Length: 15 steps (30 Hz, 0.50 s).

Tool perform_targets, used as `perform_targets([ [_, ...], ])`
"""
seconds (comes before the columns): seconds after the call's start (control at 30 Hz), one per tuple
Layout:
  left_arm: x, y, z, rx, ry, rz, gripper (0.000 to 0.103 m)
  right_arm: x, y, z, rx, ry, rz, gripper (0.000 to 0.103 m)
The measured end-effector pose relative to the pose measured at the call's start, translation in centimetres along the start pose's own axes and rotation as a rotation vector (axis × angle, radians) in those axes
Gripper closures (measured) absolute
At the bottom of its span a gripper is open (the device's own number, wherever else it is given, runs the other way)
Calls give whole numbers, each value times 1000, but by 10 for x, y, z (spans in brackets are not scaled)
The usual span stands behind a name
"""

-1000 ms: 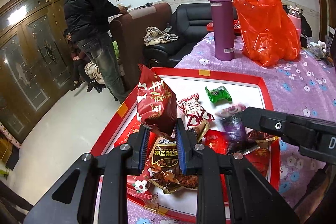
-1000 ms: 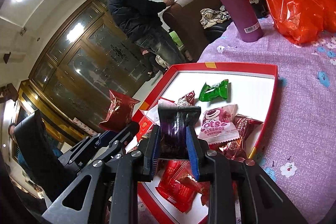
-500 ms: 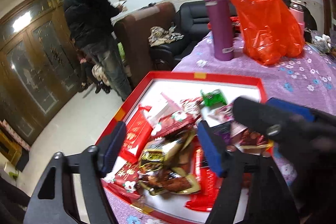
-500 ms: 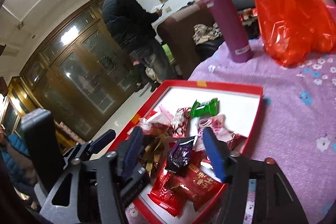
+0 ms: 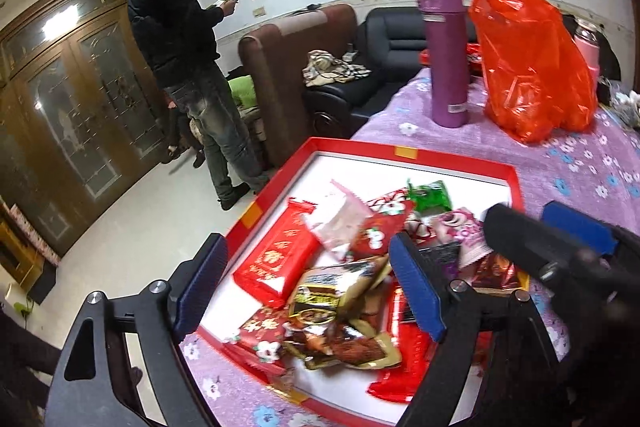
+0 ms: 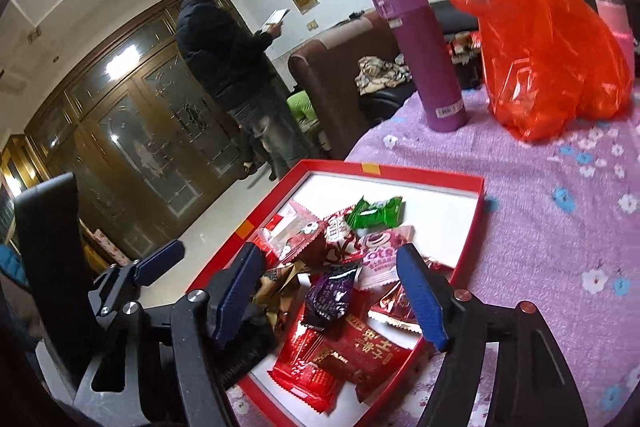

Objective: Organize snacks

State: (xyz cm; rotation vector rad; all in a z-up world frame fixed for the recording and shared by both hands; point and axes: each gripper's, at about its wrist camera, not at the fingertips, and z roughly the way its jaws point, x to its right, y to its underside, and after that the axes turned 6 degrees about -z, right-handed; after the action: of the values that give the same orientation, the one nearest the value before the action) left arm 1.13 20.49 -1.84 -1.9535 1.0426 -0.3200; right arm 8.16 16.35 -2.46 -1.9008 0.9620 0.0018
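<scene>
Now both the left gripper [image 5: 308, 287] and right gripper [image 6: 332, 291], spread and empty, hover above the snacks [image 6: 340, 267].

Pink snack packet [image 6: 382, 255]: "ots" legible, rest prob. hidden.

Both wrist views look forward and down along their own blue-padded fingers, from close above the red tray [image 5: 416, 157] [image 6: 384, 171] in the lower middle of each frame. Both share the purple flask [image 5: 446, 51] [image 6: 420, 55], orange bag [image 5: 532, 63] [image 6: 548, 55] and man [image 5: 180, 39] [image 6: 228, 55]; the right view catches the left gripper [image 6: 160, 263] at lower left.
</scene>
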Motion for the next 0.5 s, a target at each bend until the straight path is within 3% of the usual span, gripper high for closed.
perform_targets([
  [0.27, -22, 4, 11, -30, -49, -53, 18, 1, 0, 2, 0, 58, -11, 27],
  [0.5, -40, 3, 16, -23, -45, -112, 18, -15, 6, 4, 6, 121, -109, 26],
])
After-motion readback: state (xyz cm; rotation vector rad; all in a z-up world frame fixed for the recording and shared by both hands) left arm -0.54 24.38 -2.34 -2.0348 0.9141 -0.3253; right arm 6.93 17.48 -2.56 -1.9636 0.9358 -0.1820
